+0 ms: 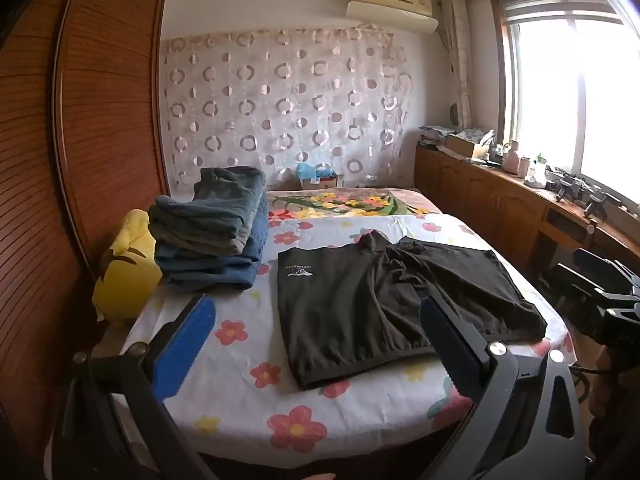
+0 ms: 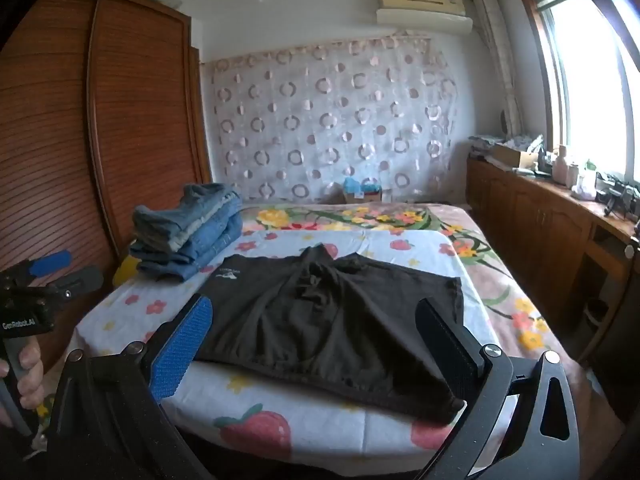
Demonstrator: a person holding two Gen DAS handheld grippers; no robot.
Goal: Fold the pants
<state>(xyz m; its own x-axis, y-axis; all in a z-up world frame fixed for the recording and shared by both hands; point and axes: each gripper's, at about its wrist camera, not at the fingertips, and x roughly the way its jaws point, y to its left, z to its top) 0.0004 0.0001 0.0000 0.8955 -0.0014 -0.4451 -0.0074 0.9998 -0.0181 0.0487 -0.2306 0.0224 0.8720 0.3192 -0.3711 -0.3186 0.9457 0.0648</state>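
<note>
Hovering above bed point(image 1: 240, 412): left gripper point(image 1: 316, 336) and right gripper point(image 2: 312, 336), jaws wide apart, empty; black pants point(image 1: 384, 304) flat.

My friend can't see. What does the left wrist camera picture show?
Black shorts with a small white logo lie spread flat on a flower-print bedsheet. The open left gripper hovers near them, empty. A stack of folded blue jeans sits behind, beside a yellow plush toy.

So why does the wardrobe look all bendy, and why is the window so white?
In both wrist views the fisheye lens curves the wardrobe and darkens the corners. Daylight blows the window out to white in the left view, and likewise in the right view; the black pants look dim, their folds hard to see.
</note>
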